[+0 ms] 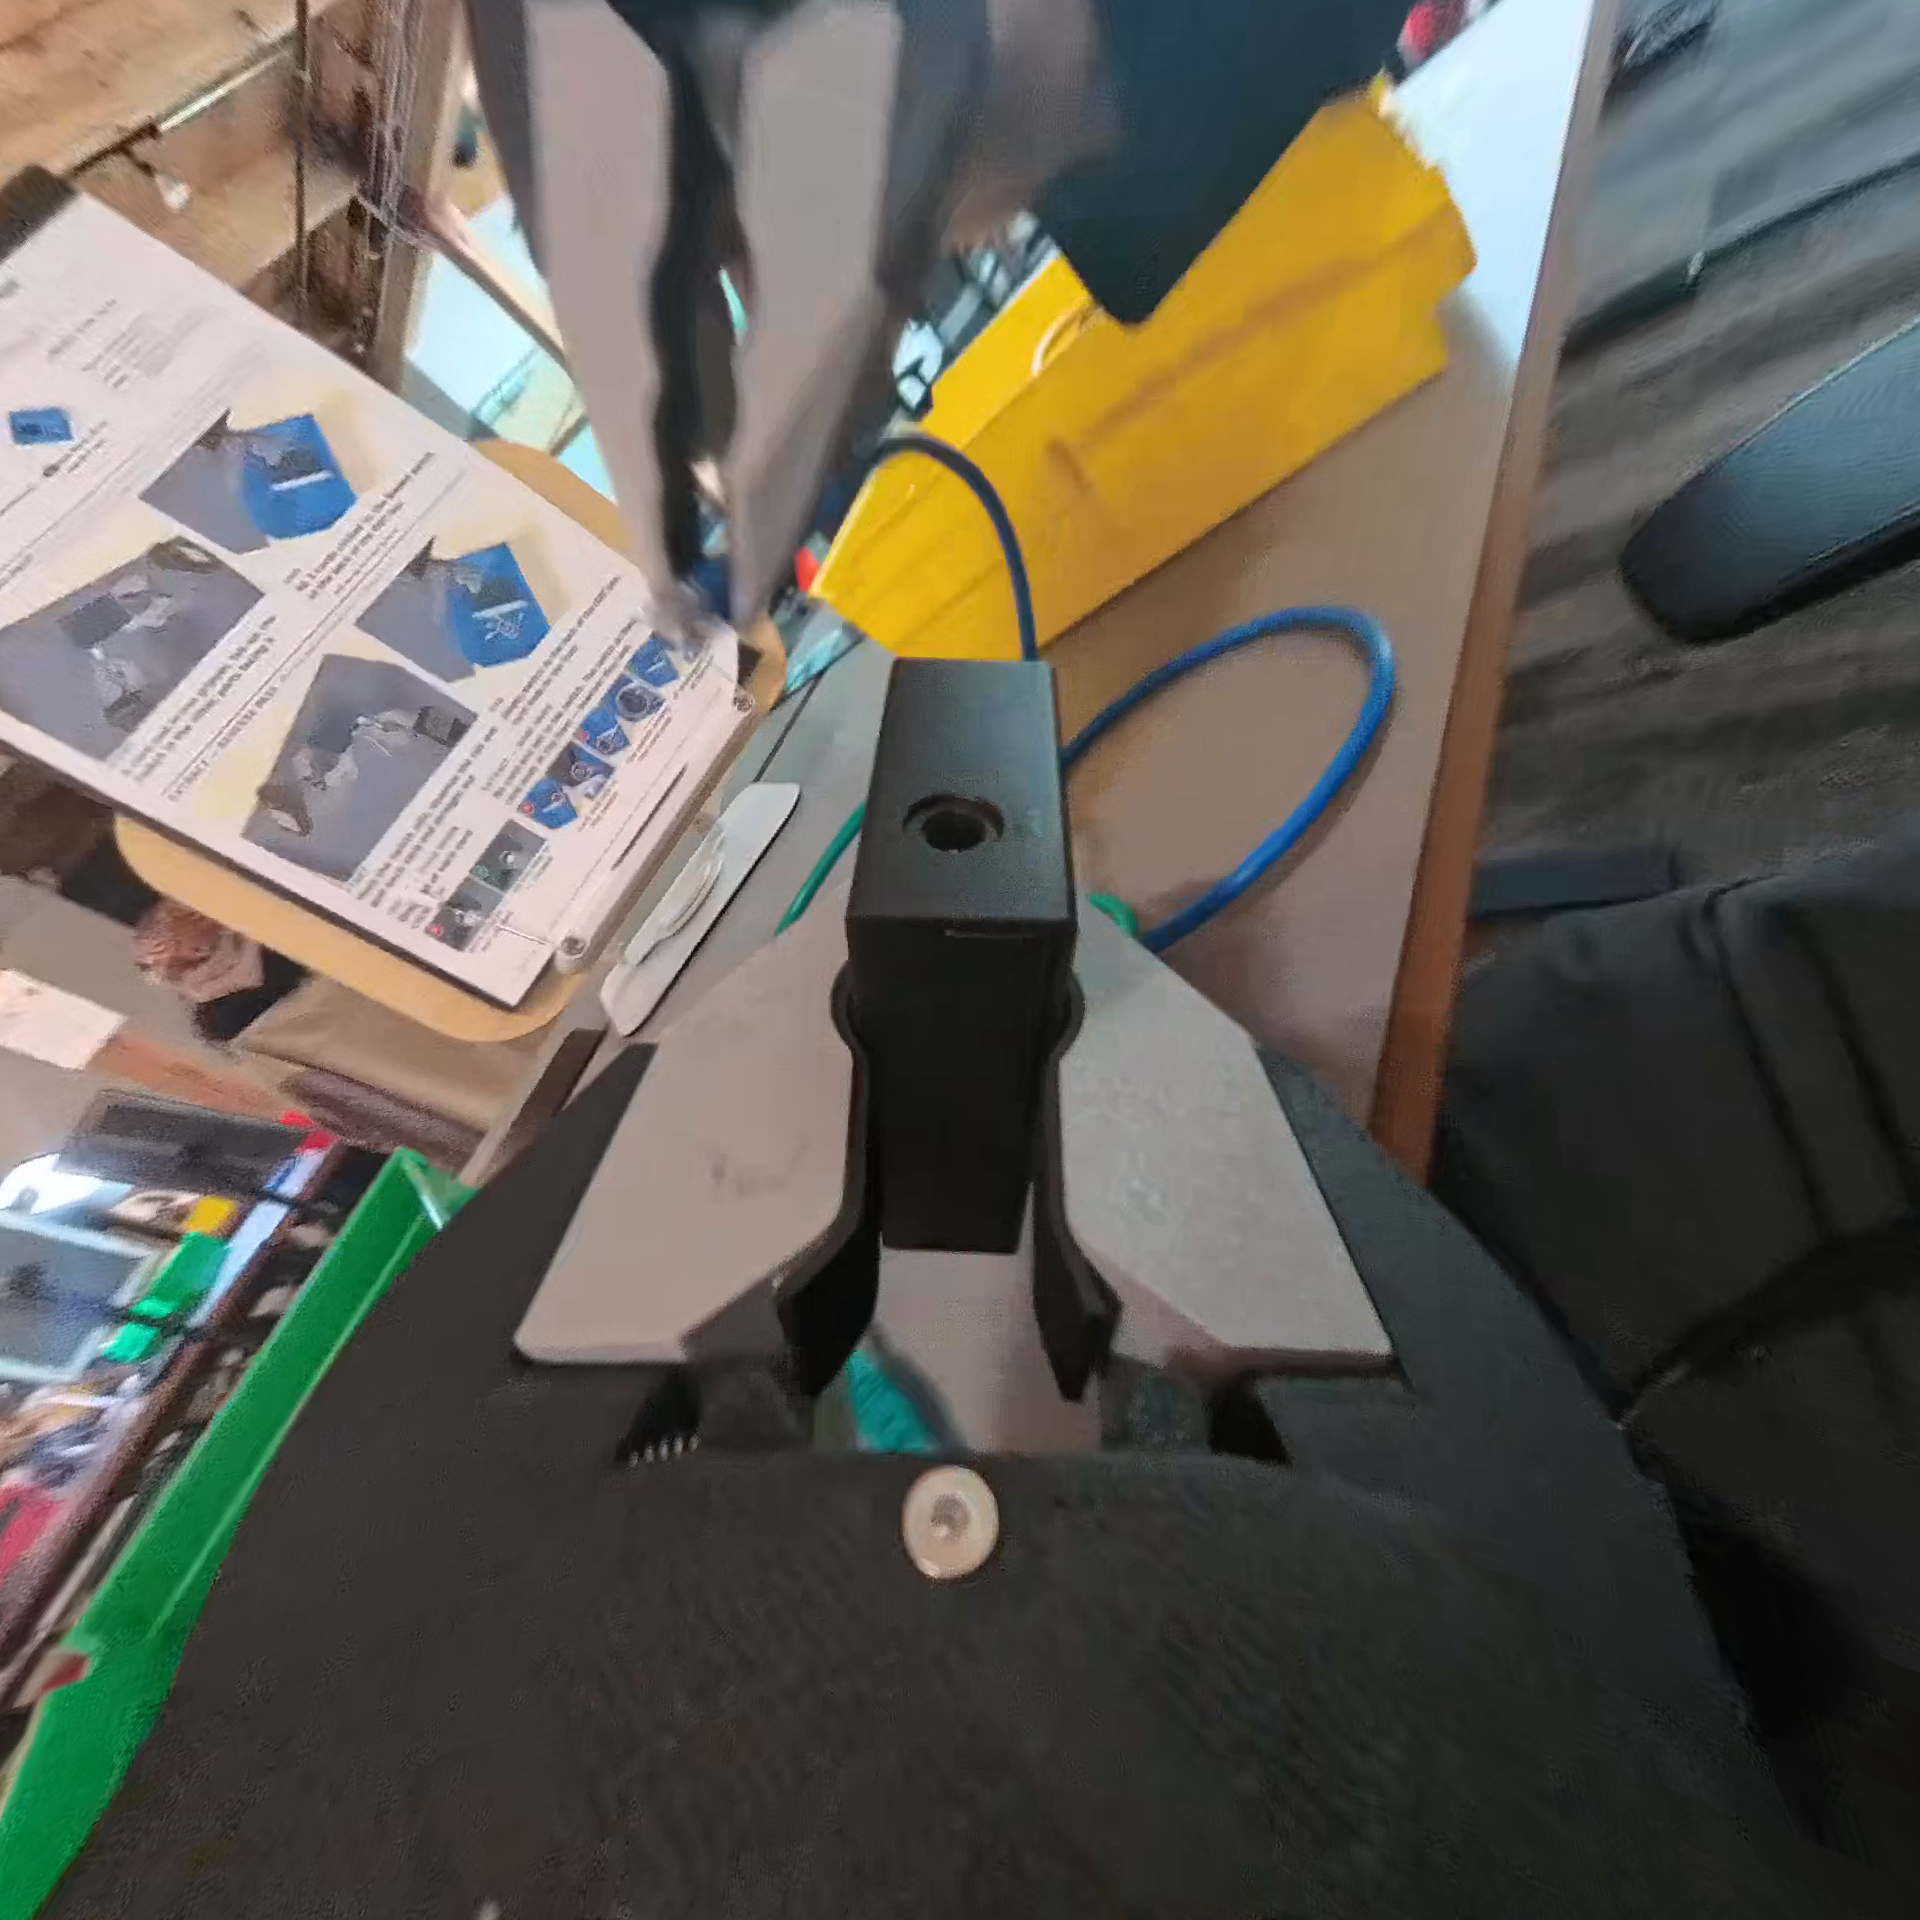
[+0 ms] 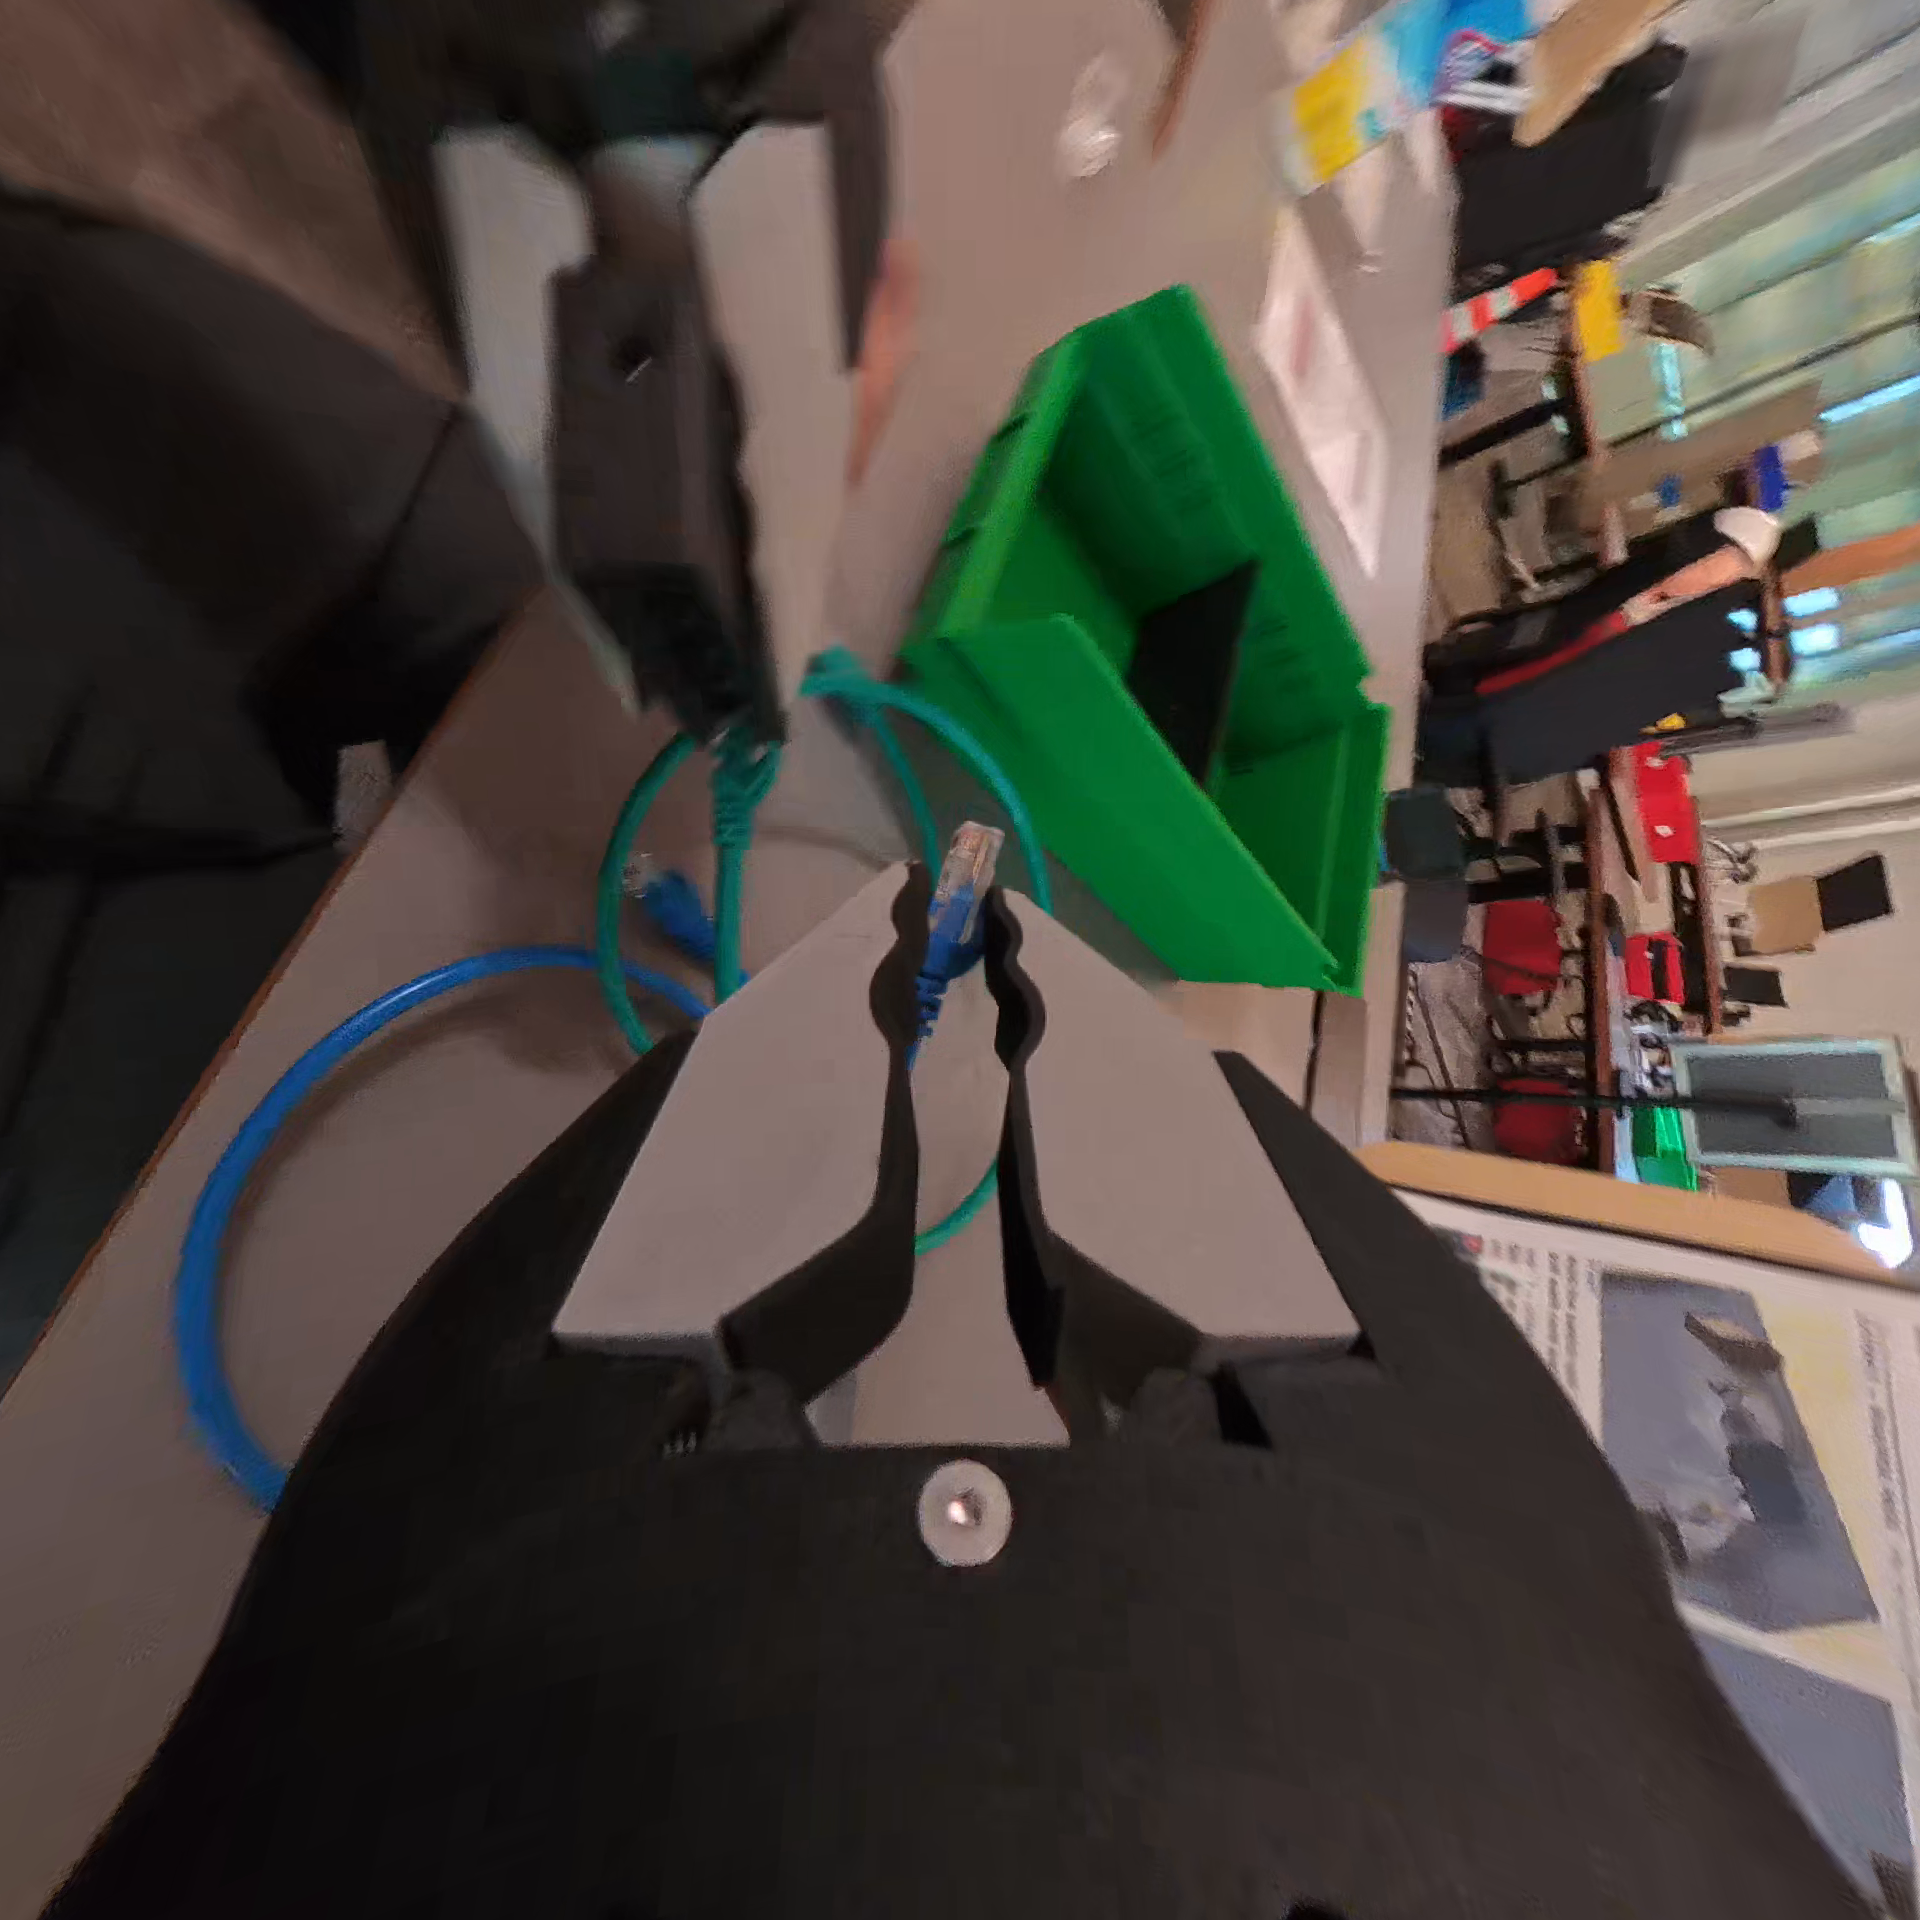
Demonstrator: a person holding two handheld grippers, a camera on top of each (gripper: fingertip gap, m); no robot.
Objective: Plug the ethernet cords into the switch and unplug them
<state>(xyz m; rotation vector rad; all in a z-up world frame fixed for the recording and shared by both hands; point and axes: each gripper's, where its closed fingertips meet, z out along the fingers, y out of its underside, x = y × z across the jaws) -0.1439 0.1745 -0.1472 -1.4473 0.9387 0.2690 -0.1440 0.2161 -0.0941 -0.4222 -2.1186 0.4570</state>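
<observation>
- Black rectangular plastic switch box [image 1: 961,935] clamped between left gripper [image 1: 961,1023] fingers, jaws closed onto its sides, box pointing straight ahead of the tool.
- Green ethernet cord [image 2: 743,790] plugged into the switch's end, looping on the table ahead-left of the right gripper [image 2: 951,904].
- Blue ethernet cord's clear-tipped plug [image 2: 961,883] pinched at right gripper fingertips, jaws nearly closed on it, tip pointing forward.
- Rest of blue cord [image 2: 312,1091] looped left of right tool; second blue plug [image 2: 670,899] lying loose inside green loop.
- Green plastic bin [image 2: 1143,675] ahead-right of right gripper.
- Yellow plastic bin [image 1: 1195,416] ahead-right of left gripper; printed instruction sheet [image 1: 312,623] ahead-left.
</observation>
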